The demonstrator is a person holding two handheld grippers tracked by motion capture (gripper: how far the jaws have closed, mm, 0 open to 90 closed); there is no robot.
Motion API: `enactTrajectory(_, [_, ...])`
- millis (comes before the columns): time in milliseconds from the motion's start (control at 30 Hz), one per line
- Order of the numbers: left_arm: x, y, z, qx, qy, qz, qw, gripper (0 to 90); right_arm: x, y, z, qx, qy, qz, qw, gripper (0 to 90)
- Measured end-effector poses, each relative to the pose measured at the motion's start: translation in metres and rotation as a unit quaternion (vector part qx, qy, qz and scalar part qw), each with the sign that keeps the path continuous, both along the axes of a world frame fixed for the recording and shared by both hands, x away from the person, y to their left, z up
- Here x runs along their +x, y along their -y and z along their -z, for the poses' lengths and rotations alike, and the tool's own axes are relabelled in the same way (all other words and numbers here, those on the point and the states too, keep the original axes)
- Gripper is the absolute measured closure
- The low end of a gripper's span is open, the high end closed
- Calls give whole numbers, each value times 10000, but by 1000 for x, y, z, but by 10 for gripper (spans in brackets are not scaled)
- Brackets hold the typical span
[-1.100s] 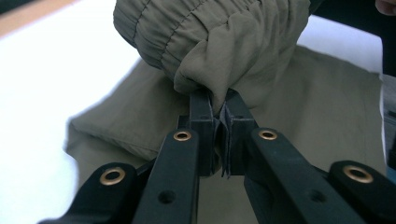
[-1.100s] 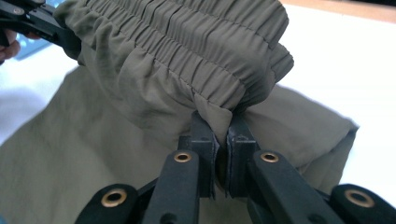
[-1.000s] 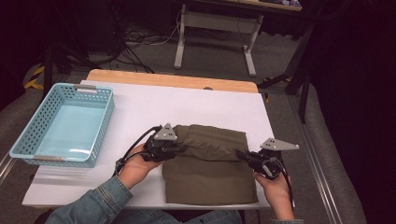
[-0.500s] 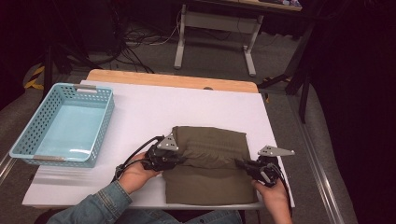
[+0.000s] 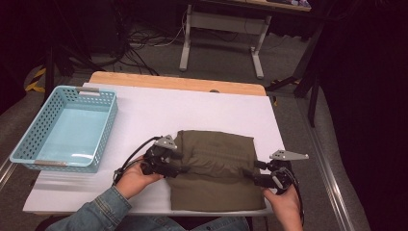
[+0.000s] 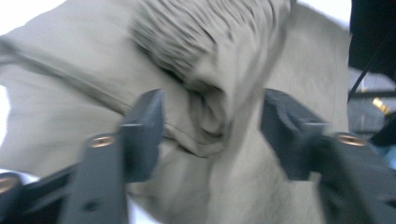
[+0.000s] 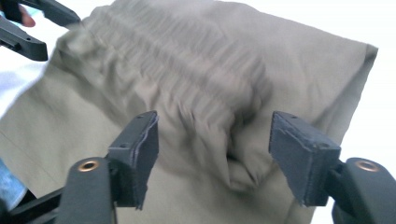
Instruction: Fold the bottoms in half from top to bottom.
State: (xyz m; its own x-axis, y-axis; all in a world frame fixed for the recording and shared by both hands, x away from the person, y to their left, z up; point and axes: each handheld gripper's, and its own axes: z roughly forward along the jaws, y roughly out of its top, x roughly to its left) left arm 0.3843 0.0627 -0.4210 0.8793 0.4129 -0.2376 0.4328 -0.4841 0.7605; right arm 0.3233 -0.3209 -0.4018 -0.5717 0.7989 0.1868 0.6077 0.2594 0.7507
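Where the tabletop met its left edge, a light blue perforated basket stood with nothing visible inside it. An olive garment, folded to a rough rectangle, lay at the near edge of the tabletop, right of centre, well apart from the basket. A gathered, ribbed band of the garment ran across its upper fold.

The left tool sat at the garment's left edge; its jaws had just been opening and stood released, with a fold of cloth between them but the pads clear of it in the left gripper view. The right tool sat at the garment's right edge; its jaws had likewise just been opening and stood released, astride the ribbed band without pressing on it.

A white sheet covered the tabletop, with a strip of bare wood along the far edge. Beyond it the room was dark, with cables on the floor and a white desk frame.

Both gripper views were blurred. The person's forearms were cut off at the bottom of the high view.
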Motion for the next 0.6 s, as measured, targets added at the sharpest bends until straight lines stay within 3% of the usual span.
enactTrajectory(167, [9, -20, -6, -184, 31, -347, 9992, 257, 15, -17, -15, -1, 135, -375, 9992, 270])
enactTrajectory(267, [12, -28, -8, -295, -34, -498, 9983, 270, 29, -32, -21, -146, 111, -623, 9979, 305])
enactTrajectory(433, [16, -42, -11, -308, 65, -772, 9965, 344, 51, -55, -24, -392, 80, -803, 9960, 612])
enactTrajectory(600, [19, -53, -13, -517, -94, -891, 9946, 471, 78, -80, -28, -753, -45, -785, 9941, 887])
